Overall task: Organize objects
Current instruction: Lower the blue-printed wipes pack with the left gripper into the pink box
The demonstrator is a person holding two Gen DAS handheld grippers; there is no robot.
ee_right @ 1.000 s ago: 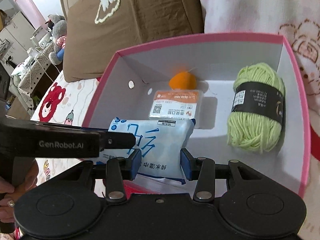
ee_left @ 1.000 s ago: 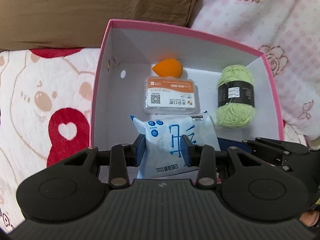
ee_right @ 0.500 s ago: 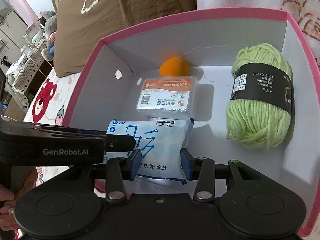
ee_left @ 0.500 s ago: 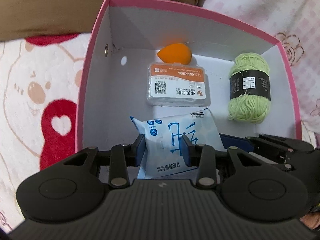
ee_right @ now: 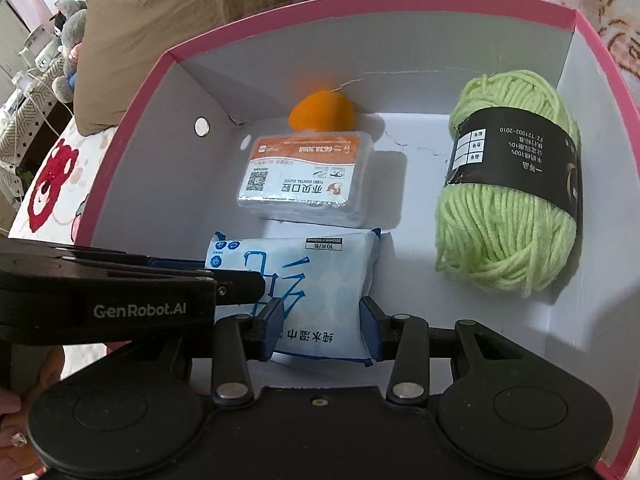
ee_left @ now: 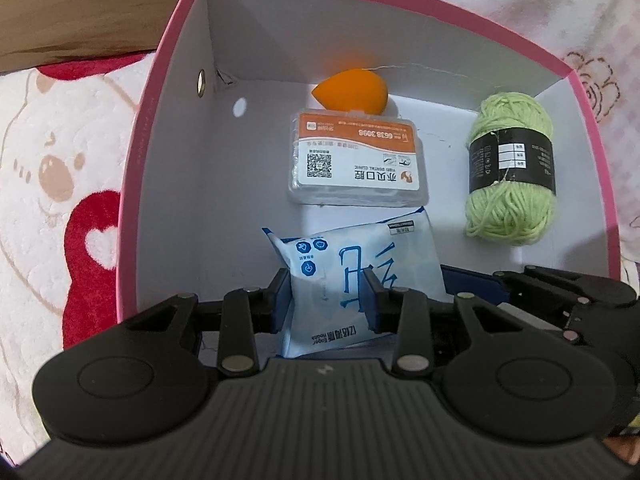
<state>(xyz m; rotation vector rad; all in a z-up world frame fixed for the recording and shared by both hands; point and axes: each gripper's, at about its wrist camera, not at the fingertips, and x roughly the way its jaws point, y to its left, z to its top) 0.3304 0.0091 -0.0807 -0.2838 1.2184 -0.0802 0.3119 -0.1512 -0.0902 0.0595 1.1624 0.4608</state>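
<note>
Since a second ago both claws have come down with the wipes pack, and the pink box fills more of each view; its far wall has slid toward the top edge.

Left claw (ee_left: 328, 294): clenched on the blue-and-white wipes pack (ee_left: 352, 276), pads pressing its sides near the printed end; right claw (ee_right: 320, 326): clenched on the same pack (ee_right: 304, 280) at its near edge; I hold it from two sides at once, the left claw crossing low left in the right-wrist view.

Wipes pack: inside the pink box (ee_left: 160, 132), over the near part of the white floor, tilted, far end just beside the clear plastic case (ee_left: 356, 160) with the orange-banded label; whether the pack touches the floor, cannot tell.

Orange teardrop sponge (ee_left: 352, 90): behind the case, touching it, near the far wall; green yarn ball (ee_right: 508, 196) with black band: lying on the floor by the right wall, well apart from the pack.

Box sits on a bed cover with red bear print (ee_left: 60, 184); brown cushion (ee_right: 168, 20) beyond the box.
</note>
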